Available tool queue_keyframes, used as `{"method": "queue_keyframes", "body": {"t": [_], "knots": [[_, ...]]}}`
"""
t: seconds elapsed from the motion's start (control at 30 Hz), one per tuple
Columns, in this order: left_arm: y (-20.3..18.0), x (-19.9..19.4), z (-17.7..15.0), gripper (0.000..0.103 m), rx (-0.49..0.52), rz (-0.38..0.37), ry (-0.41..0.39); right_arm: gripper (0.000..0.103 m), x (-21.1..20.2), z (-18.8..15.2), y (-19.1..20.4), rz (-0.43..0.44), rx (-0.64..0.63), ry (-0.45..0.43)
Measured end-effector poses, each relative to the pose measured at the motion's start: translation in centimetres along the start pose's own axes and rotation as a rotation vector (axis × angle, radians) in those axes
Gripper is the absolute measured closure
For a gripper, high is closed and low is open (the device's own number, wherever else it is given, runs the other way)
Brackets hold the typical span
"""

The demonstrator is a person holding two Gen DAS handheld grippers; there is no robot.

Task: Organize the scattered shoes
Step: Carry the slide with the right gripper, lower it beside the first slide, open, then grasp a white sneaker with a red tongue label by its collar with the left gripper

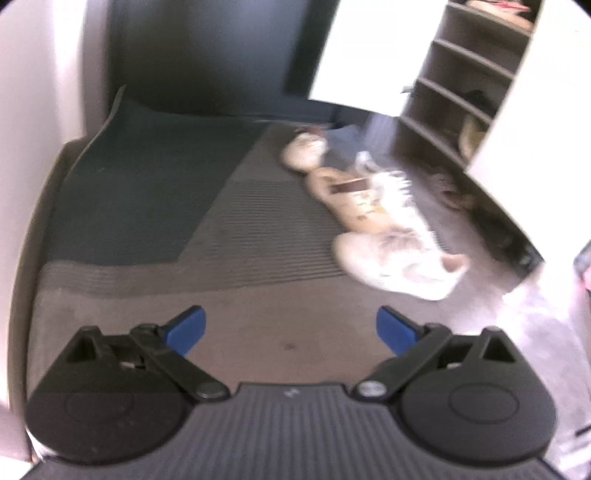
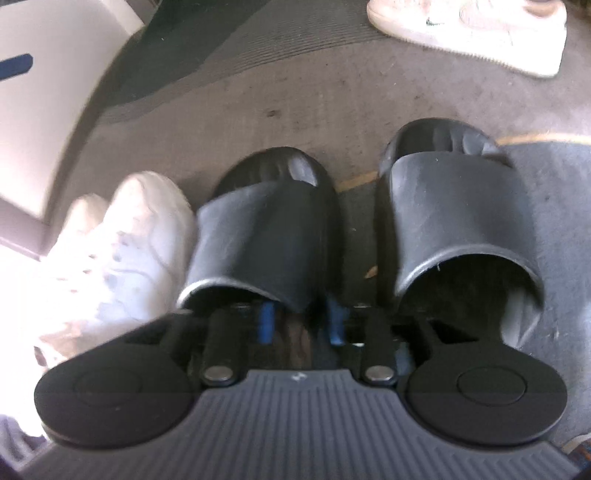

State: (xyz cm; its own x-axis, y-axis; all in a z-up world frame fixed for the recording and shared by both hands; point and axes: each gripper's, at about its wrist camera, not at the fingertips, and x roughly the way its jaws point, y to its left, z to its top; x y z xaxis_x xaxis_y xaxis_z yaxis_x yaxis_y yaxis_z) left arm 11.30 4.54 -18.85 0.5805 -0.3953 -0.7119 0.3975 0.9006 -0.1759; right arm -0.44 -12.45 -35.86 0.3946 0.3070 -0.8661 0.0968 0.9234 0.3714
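In the right wrist view my right gripper [image 2: 300, 320] is shut on the strap edge of the left black slide [image 2: 266, 229], one blue pad inside the strap and one outside. A second black slide [image 2: 454, 206] lies beside it on the right. A white sneaker [image 2: 122, 251] touches the held slide's left side. Another white sneaker [image 2: 476, 29] lies at the top right. In the left wrist view my left gripper [image 1: 291, 330] is open and empty above the floor mat. A white sneaker [image 1: 399, 258] and beige shoes [image 1: 354, 199] lie ahead to the right.
An open shoe cabinet [image 1: 454, 92] with curved shelves stands at the right, with shoes on some shelves. A dark ribbed mat [image 1: 147, 184] covers the floor on the left. A wall [image 1: 33, 110] is close on the left. A grey rug [image 2: 554, 192] lies under the right slide.
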Motion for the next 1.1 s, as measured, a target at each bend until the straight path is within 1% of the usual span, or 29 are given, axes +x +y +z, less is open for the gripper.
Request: {"method": "queue_keyframes", "body": {"t": [0.03,0.07,0.1,0.17,0.23,0.3,0.33,0.4,0.43,0.53,0.57,0.63,0.67,0.7,0.77,0.83,0.87,1.0,1.1], "knots": [[-0.6,-0.2,0.5,0.003,0.017,0.005,-0.004,0.030,-0.5,0.2,-0.1,0.003,0.000,-0.006],[-1.2,-0.5,1.0,0.003,0.035,0.011,-0.008,0.029,-1.4,0.3,-0.3,0.017,-0.002,-0.012],[-3.0,-0.7,3.0,0.003,0.096,0.026,-0.001,0.028,-2.1,0.2,-0.5,0.037,-0.003,-0.018],[-5.4,-0.2,4.8,0.003,0.179,0.009,0.018,0.028,-4.3,0.1,-1.2,0.077,-0.005,-0.054],[-7.3,0.3,6.0,0.002,0.250,-0.002,0.031,0.028,-5.8,0.1,-1.8,0.090,-0.005,-0.082],[-10.9,2.2,6.7,0.002,0.352,-0.009,0.055,0.028,-7.6,-0.2,-3.2,0.094,0.020,-0.129],[-11.7,2.8,6.7,0.002,0.374,-0.017,0.063,0.028,-8.1,-0.2,-3.8,0.088,0.036,-0.145],[-14.9,5.8,6.4,0.002,0.427,-0.049,0.081,0.028,-9.1,-0.2,-5.6,0.063,0.092,-0.189],[-16.2,7.4,6.2,0.002,0.435,-0.055,0.087,0.028,-9.4,-0.2,-6.4,0.046,0.127,-0.208],[-19.3,12.0,5.8,0.002,0.438,-0.065,0.112,0.028,-10.6,0.3,-10.3,-0.022,0.296,-0.290],[-21.0,14.7,5.8,0.002,0.435,-0.048,0.118,0.028,-11.0,0.3,-11.4,-0.039,0.342,-0.315],[-22.9,18.5,5.9,0.002,0.436,-0.014,0.120,0.028,-11.9,0.2,-13.5,-0.073,0.427,-0.372],[-23.2,18.9,6.0,0.002,0.436,-0.011,0.122,0.028,-12.2,0.1,-14.6,-0.090,0.469,-0.398],[-24.7,22.4,6.2,0.003,0.438,0.013,0.138,0.028,-12.6,0.0,-15.6,-0.104,0.507,-0.418],[-25.9,25.9,6.2,0.003,0.447,0.058,0.152,0.028,-13.2,-0.1,-18.0,-0.138,0.589,-0.455],[-26.6,29.2,5.9,0.003,0.438,0.092,0.189,0.028,-13.3,-0.1,-19.3,-0.163,0.632,-0.466],[-26.7,29.6,5.7,0.003,0.436,0.092,0.194,0.028,-13.2,-0.1,-20.1,-0.175,0.651,-0.468],[-27.8,34.5,4.7,0.004,0.445,0.140,0.262,0.028,-13.1,-0.1,-22.3,-0.186,0.690,-0.459],[-28.6,37.8,3.8,0.004,0.475,0.225,0.287,0.028,-12.0,-0.1,-23.5,-0.176,0.718,-0.436]]}}
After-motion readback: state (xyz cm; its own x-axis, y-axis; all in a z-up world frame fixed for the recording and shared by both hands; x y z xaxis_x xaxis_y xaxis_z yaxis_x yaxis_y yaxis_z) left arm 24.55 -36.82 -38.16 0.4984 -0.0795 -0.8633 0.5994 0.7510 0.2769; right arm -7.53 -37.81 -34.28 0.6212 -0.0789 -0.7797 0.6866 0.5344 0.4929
